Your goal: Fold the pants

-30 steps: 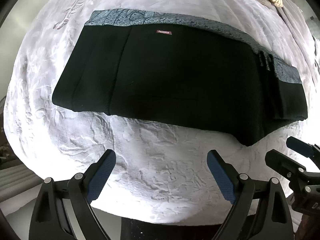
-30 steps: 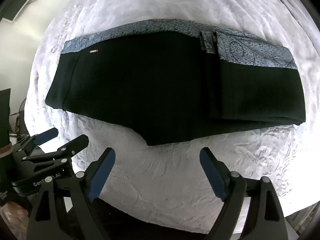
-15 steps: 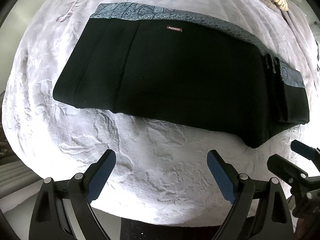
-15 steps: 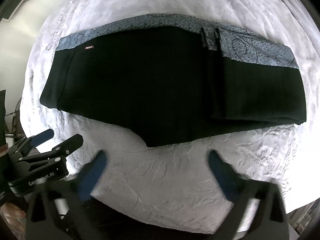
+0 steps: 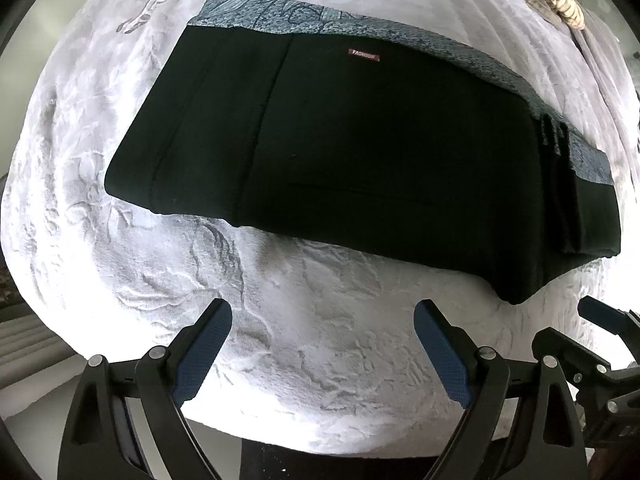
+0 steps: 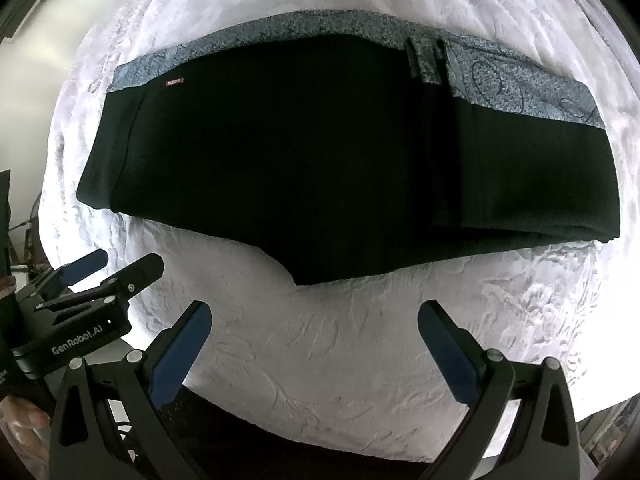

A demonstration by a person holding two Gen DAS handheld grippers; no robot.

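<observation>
Hovering over the white bedspread (image 6: 320, 360), I have both hand-held grippers released, the right hand-held gripper (image 6: 314, 344) having just spread wider with nothing between, the left hand-held gripper (image 5: 322, 346) empty too, black pants (image 6: 320, 168) folded at twelve o'clock, seemingly finished.

The black pants (image 6: 320, 168) lay flat on the white textured cover, folded into a long band running left to right. A blue-grey patterned strip (image 6: 520, 80) edged their far side, with a small red label (image 5: 363, 55) near it. Their near edge dipped to a point toward the middle
</observation>
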